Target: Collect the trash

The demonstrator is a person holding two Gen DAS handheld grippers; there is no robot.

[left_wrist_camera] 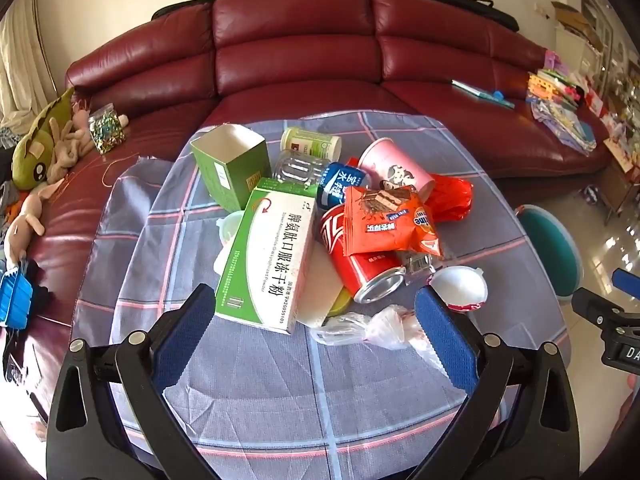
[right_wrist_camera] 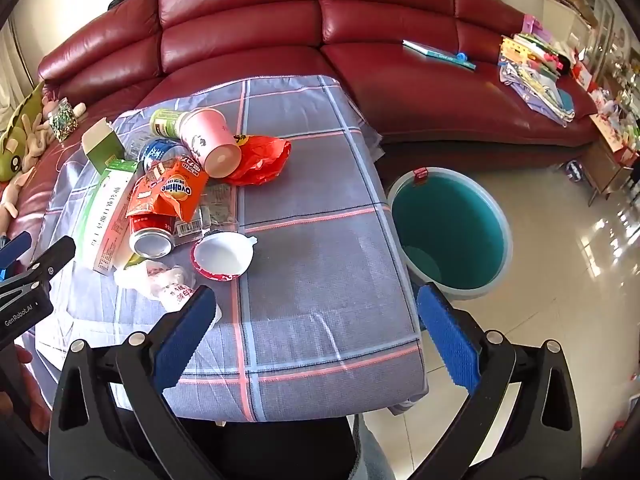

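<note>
A heap of trash lies on a checked cloth (left_wrist_camera: pixel 248 392) over a small table. It holds a white and green medicine box (left_wrist_camera: pixel 266 256), a red can (left_wrist_camera: pixel 360 276) on its side, an orange snack wrapper (left_wrist_camera: pixel 384 220), a pink cup (left_wrist_camera: pixel 394 168), a red plastic bag (left_wrist_camera: pixel 448 196), a white lid (left_wrist_camera: pixel 460 288) and a crumpled clear bag (left_wrist_camera: pixel 360 328). My left gripper (left_wrist_camera: pixel 316 312) is open just short of the heap, nothing between its fingers. My right gripper (right_wrist_camera: pixel 316 312) is open over the cloth's bare right part (right_wrist_camera: pixel 320 240), beside a teal bin (right_wrist_camera: pixel 452 228) on the floor.
A dark red leather sofa (left_wrist_camera: pixel 296 44) curves behind the table, with plush toys (left_wrist_camera: pixel 36 152) at its left end and books and papers (right_wrist_camera: pixel 532 76) at its right. An open green carton (left_wrist_camera: pixel 230 164) and a green bottle (left_wrist_camera: pixel 310 142) lie at the heap's far side. Shiny tiled floor (right_wrist_camera: pixel 560 280) spreads to the right.
</note>
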